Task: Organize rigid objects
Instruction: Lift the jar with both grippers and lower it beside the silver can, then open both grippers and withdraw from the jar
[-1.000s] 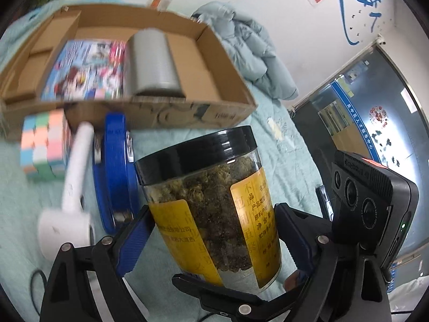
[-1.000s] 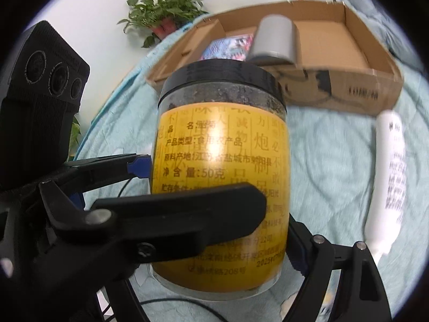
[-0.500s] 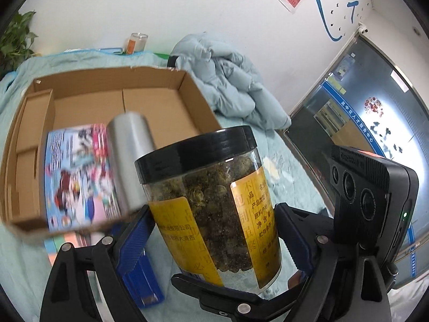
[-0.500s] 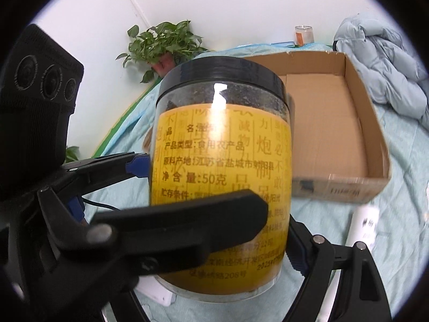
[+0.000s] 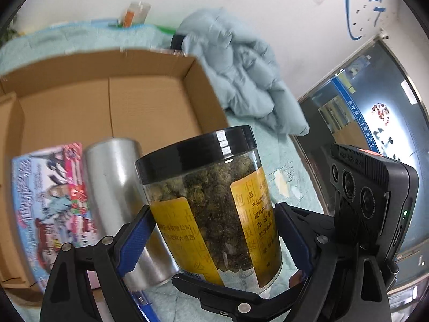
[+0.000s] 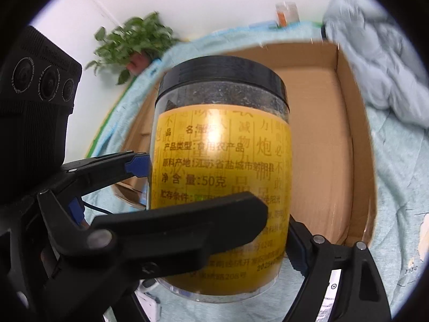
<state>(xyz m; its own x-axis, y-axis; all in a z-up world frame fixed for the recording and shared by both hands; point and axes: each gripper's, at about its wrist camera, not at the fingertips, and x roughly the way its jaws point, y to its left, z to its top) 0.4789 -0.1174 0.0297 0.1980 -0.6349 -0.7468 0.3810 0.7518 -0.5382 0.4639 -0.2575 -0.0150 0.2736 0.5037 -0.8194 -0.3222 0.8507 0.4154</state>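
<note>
A clear jar (image 5: 214, 201) with a black lid, yellow labels and dried flowers inside hangs in the air, held by both grippers at once. My left gripper (image 5: 211, 230) is shut on it, its blue pads (image 5: 136, 238) pressed to either side. My right gripper (image 6: 276, 233) is also shut on the jar (image 6: 222, 147), one black finger lying across the label's front. Just behind stands the open cardboard box (image 5: 150, 102), its near wall hidden by the jar. Inside it lie a silver cylinder (image 5: 115, 187) and a colourful printed pack (image 5: 51, 201).
The right half of the box floor (image 6: 321, 147) is bare cardboard. A pale blue jacket (image 5: 241, 80) is heaped to the box's right on the teal bedcover. A potted plant (image 6: 134, 43) stands at the back left, a glass door (image 5: 362, 107) to the right. A white tube (image 6: 332, 289) lies below.
Both grippers have carried the jar up and forward to the box, which now fills the background. The coloured blocks, white tool and blue item have dropped out of sight. Both grips are unchanged.
</note>
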